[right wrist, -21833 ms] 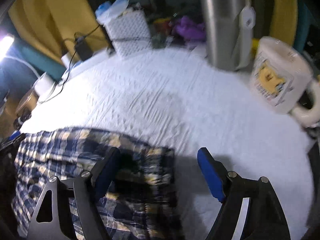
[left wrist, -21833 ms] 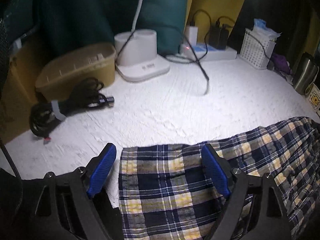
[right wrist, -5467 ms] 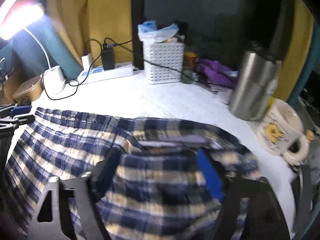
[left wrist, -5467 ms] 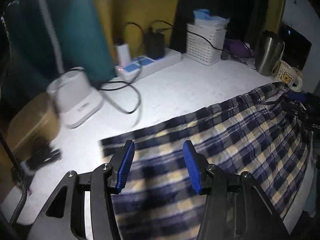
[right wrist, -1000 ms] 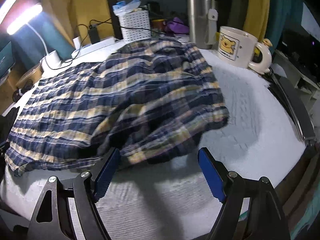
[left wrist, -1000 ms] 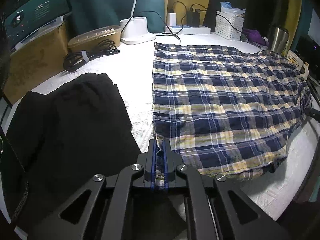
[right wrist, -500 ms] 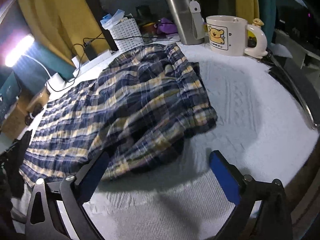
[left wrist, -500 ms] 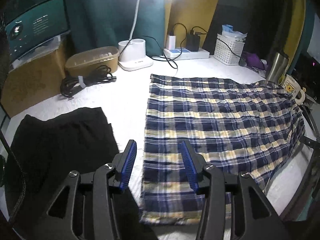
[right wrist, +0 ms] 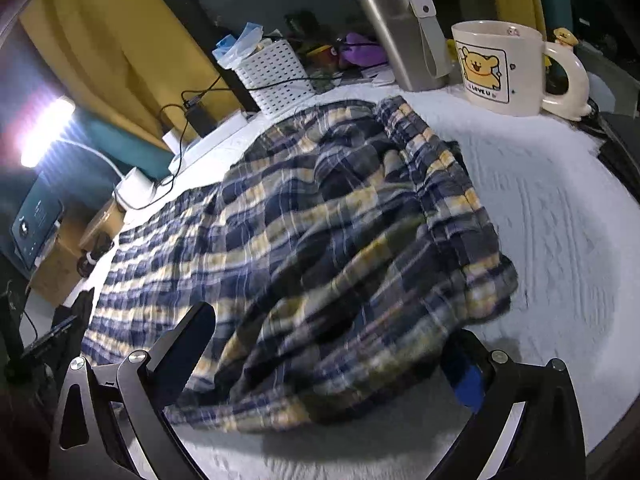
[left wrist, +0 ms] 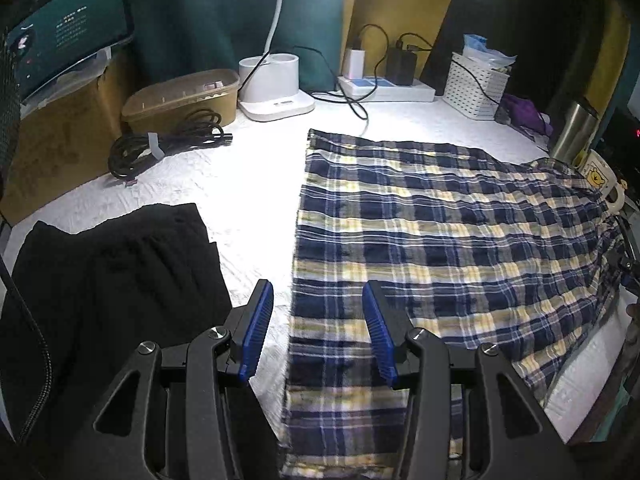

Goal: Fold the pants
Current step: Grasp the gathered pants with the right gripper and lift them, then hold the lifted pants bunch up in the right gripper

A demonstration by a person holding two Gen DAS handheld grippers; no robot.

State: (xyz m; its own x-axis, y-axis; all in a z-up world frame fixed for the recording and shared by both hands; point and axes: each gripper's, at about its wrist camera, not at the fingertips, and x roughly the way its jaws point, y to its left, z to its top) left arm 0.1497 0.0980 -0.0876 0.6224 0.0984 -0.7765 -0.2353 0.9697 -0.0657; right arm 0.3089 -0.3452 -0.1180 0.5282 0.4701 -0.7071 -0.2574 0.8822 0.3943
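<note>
Covering right hand-held gripper (right wrist: 336,344), apparently: pants (right wrist: 320,216).

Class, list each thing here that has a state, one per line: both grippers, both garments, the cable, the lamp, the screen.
left gripper: open, empty
right gripper: open, straddling cloth
plaid pants: spread flat, bunched at right end
black garment: folded
black cable: coiled, tied
desk lamp: on
screen: lit

Plaid pants (left wrist: 440,240) spread flat, waistband bunched
</note>
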